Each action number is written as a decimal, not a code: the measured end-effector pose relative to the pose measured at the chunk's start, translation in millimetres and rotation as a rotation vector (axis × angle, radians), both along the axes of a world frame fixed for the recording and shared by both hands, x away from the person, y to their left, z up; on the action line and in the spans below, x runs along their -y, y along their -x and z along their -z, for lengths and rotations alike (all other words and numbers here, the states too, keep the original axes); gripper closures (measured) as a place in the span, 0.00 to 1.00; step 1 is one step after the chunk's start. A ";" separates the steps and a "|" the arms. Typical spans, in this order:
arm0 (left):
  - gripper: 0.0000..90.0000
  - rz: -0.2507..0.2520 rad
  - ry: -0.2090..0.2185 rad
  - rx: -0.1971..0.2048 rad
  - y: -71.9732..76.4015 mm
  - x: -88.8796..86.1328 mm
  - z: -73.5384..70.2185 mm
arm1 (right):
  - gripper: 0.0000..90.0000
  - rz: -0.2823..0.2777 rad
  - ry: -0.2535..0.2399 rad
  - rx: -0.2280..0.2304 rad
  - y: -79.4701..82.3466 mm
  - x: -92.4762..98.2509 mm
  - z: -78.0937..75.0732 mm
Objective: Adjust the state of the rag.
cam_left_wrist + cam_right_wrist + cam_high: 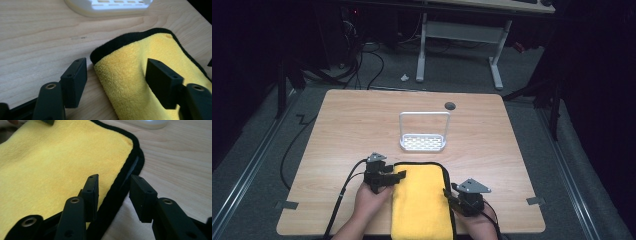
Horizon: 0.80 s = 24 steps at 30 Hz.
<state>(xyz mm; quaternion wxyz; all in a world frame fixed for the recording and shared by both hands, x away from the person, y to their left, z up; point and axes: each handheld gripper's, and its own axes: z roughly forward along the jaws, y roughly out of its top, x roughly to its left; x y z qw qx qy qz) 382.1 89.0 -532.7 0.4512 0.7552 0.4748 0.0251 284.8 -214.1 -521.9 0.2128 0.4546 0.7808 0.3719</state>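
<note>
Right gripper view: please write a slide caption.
Open right gripper straddling the black-trimmed edge of a yellow microfibre towel on a wooden table.

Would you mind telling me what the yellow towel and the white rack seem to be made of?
Yellow towel: soft plush fabric, probably microfibre, judging by its fuzzy nap and black stitched edging. White rack: looks like smooth moulded plastic with a slotted base, though painted metal cannot be ruled out.

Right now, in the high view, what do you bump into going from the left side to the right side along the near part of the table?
Left gripper → yellow towel → right gripper.
</note>
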 end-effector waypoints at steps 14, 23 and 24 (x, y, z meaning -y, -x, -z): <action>0.75 -0.002 -0.052 0.061 7.0 3.6 4.0 | 0.58 0.097 -0.008 -0.091 -69.6 -13.3 6.1; 0.75 0.009 -0.068 0.075 9.6 5.7 4.0 | 0.71 0.103 0.000 -0.104 -65.9 -17.8 5.1; 0.75 0.010 -0.067 0.073 9.5 5.5 3.9 | 0.71 0.103 0.000 -0.104 -65.9 -17.8 5.1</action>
